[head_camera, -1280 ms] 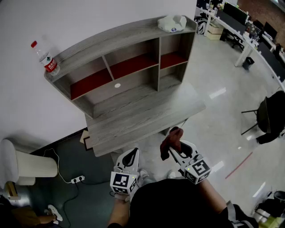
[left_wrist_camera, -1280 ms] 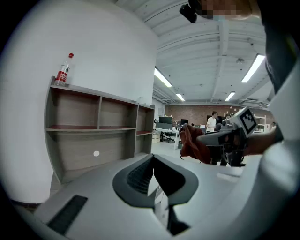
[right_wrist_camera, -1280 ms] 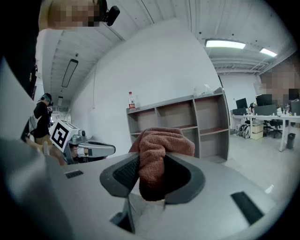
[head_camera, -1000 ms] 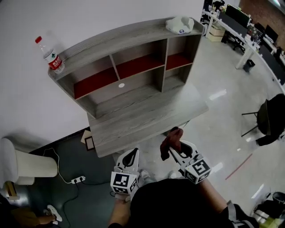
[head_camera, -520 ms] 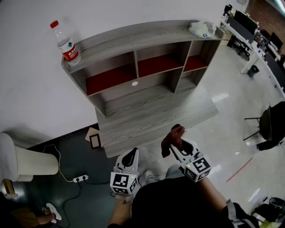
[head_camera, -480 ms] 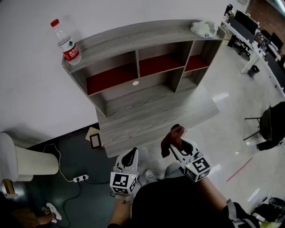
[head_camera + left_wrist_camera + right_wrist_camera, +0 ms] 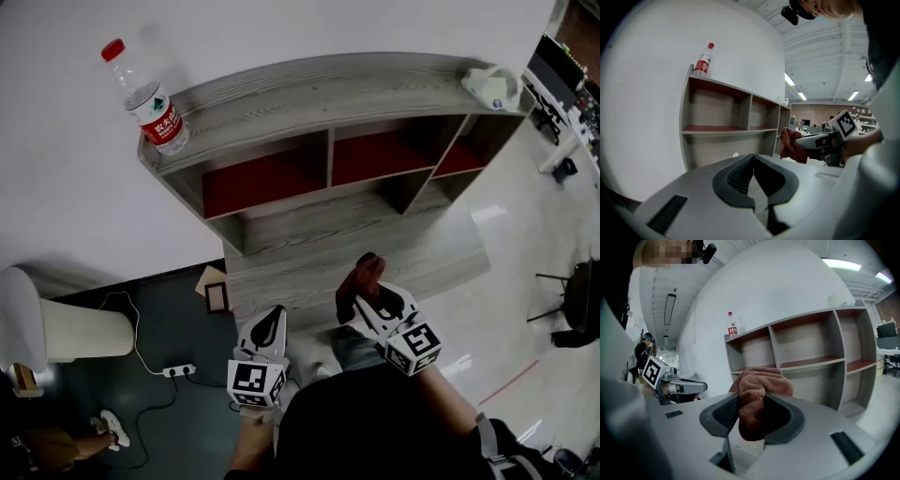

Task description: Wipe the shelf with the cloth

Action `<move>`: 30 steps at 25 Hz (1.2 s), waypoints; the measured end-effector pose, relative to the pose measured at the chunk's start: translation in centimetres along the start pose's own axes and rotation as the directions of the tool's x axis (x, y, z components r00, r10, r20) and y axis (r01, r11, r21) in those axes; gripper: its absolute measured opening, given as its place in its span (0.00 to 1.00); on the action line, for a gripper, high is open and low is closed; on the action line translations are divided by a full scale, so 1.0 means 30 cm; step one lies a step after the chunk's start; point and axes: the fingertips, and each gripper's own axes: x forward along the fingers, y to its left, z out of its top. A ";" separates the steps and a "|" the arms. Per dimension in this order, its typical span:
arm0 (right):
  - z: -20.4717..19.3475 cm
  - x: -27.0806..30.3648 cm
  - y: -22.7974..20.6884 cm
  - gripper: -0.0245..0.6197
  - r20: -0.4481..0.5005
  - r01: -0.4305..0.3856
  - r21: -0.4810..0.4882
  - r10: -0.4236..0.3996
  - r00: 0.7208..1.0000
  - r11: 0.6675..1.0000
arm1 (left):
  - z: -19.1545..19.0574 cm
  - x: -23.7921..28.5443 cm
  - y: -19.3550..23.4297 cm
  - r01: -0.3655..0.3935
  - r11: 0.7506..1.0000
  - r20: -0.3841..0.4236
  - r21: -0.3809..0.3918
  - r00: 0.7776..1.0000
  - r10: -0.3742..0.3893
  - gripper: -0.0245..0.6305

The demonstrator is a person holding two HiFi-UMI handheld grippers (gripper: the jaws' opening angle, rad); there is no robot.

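Right gripper view: right gripper [image 7: 758, 405] clenches cloth [image 7: 761, 380], shelf [image 7: 811, 363] ahead.
Soft, light, limp; bunched mid-fold grip should hold. Left gripper [image 7: 752, 164] closed, empty.

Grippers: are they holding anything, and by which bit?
The right gripper pinches the reddish cloth by a bunched fold. The left gripper holds nothing.
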 end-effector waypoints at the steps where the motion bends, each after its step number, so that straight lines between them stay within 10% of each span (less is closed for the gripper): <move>1: 0.012 0.045 -0.022 0.24 -0.003 -0.022 0.001 0.022 1.000 1.000 | 0.024 0.030 0.026 -0.018 1.000 -0.001 0.007 1.000 0.018 0.05; 15: 0.266 0.494 -0.076 0.24 0.006 -0.345 -0.123 0.348 0.937 0.931 | 0.204 0.244 0.270 -0.273 0.962 -0.040 0.000 0.961 0.273 0.05; 30: 0.568 0.867 0.190 0.25 0.087 -0.373 -0.283 0.411 0.907 0.884 | 0.220 0.155 0.513 -0.280 0.960 -0.035 -0.014 0.959 0.280 0.05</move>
